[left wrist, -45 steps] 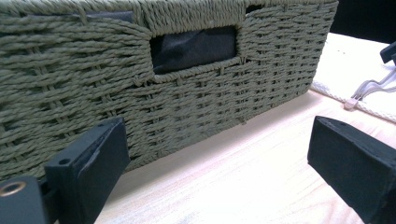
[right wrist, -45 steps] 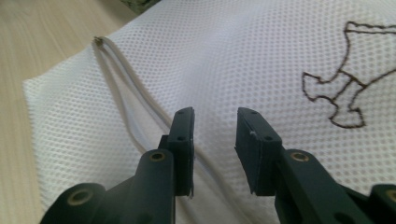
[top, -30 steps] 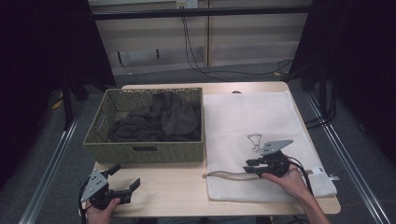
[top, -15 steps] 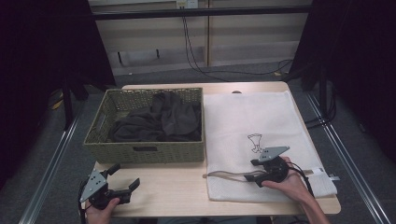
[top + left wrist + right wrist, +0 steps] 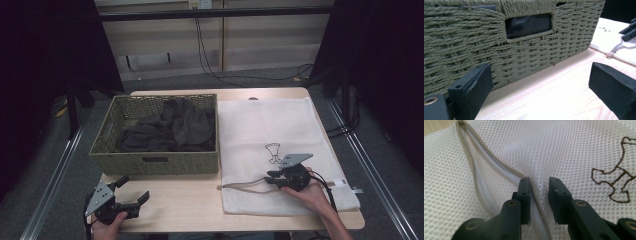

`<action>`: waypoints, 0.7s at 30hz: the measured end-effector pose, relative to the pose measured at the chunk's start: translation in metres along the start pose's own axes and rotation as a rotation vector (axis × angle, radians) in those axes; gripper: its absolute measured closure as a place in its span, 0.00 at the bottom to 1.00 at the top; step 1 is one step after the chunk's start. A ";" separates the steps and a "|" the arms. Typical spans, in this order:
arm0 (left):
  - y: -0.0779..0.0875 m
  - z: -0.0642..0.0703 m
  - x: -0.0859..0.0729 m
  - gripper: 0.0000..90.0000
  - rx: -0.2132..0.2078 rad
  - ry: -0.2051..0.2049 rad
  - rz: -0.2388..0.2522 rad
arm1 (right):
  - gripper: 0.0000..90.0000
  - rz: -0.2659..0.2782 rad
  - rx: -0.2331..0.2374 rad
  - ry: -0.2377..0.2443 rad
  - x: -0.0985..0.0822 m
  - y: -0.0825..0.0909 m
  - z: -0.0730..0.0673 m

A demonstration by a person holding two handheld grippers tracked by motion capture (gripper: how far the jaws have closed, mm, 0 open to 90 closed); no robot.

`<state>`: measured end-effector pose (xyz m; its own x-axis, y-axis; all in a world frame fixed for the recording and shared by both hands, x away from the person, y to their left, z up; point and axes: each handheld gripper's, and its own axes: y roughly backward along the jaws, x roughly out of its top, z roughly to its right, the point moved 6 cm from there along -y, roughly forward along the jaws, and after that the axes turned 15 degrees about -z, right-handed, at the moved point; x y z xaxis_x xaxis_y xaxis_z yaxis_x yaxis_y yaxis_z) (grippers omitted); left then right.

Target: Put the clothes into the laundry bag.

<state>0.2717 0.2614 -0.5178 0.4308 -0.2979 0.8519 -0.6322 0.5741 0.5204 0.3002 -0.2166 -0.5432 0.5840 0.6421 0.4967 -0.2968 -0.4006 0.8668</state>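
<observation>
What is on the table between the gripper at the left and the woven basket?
Nothing: in the high view, only bare tabletop separates the left gripper from the basket. The left gripper view shows the same bare wood.

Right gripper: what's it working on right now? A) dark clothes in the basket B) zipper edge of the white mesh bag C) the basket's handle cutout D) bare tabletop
B: in the right gripper view the right gripper has its jaws slightly apart over the zipper of the white mesh bag, well away from the basket and the dark clothes in it.
</observation>
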 end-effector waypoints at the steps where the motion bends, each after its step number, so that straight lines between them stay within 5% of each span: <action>1: 0.000 0.000 0.000 0.06 -0.008 -0.001 0.000 | 0.87 0.000 -0.002 -0.004 0.000 0.000 0.001; 3: 0.000 -0.001 0.000 0.06 -0.002 -0.008 -0.007 | 0.94 0.003 -0.009 -0.020 0.001 -0.001 0.003; 13: 0.003 -0.003 0.000 0.06 0.005 0.001 0.017 | 0.98 0.034 0.028 -0.053 0.002 0.000 0.006; 21: 0.003 -0.003 -0.001 0.06 0.006 0.003 0.010 | 0.98 0.148 0.069 -0.092 0.008 0.019 0.007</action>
<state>0.2718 0.2658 -0.5173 0.4268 -0.2899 0.8566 -0.6399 0.5725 0.5126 0.3047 -0.2238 -0.5229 0.6052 0.5114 0.6101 -0.3340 -0.5326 0.7777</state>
